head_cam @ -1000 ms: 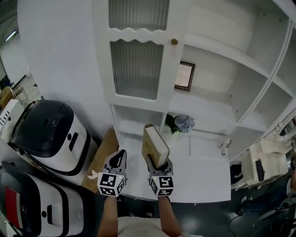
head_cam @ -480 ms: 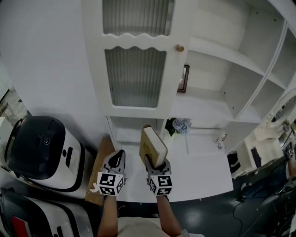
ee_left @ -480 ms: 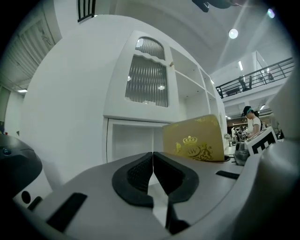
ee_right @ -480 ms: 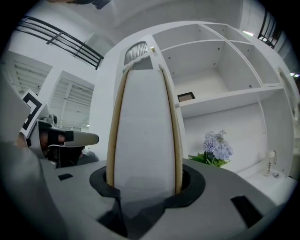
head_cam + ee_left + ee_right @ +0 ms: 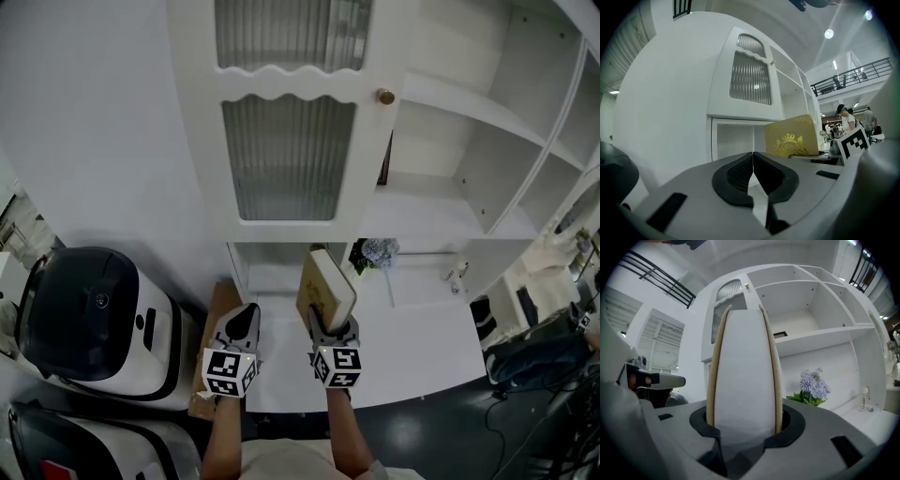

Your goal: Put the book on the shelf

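The right gripper's [image 5: 745, 420] jaws are clamped on the lower end of the book [image 5: 744, 366]. One pad presses each cover, and the pale page edge stands upright between them. The book is held in the air over the near part of the white counter [image 5: 422, 342], in front of the cabinet. The left gripper [image 5: 753, 161] sits just to its left, with its dark pads pressed together and nothing between them.

Beyond the book and to the right, a bunch of blue flowers [image 5: 378, 251] lies at the back of the counter. A small bottle [image 5: 457, 277] stands further right. Above, a ribbed-glass door [image 5: 286, 159] with a round knob [image 5: 385, 97] covers the cabinet's left part, and open white shelves [image 5: 450, 197] lie to its right. A dark frame [image 5: 385, 161] shows just past the door's edge. At the far left stand black-and-white machines [image 5: 94, 314], with cardboard [image 5: 214, 314] between them and the cabinet.
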A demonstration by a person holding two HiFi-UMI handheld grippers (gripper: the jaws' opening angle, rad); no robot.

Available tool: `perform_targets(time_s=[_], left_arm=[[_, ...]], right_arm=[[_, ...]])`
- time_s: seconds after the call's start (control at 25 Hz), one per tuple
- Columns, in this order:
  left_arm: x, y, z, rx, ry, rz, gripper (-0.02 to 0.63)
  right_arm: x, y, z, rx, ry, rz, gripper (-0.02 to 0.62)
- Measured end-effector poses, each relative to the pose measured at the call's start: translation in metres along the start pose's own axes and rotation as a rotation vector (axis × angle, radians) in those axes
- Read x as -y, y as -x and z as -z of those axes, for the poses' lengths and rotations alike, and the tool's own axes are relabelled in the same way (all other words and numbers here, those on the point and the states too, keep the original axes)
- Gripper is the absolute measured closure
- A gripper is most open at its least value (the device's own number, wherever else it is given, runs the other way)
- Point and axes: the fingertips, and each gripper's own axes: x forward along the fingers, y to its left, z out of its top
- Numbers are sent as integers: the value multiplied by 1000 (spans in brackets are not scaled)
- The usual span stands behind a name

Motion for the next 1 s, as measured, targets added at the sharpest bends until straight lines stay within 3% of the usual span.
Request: perform_targets(time_s=[1.0], left_arm=[[-29, -38, 6, 4, 39, 44, 588]], right_arm=[[3, -49, -1, -28, 41, 68, 356]])
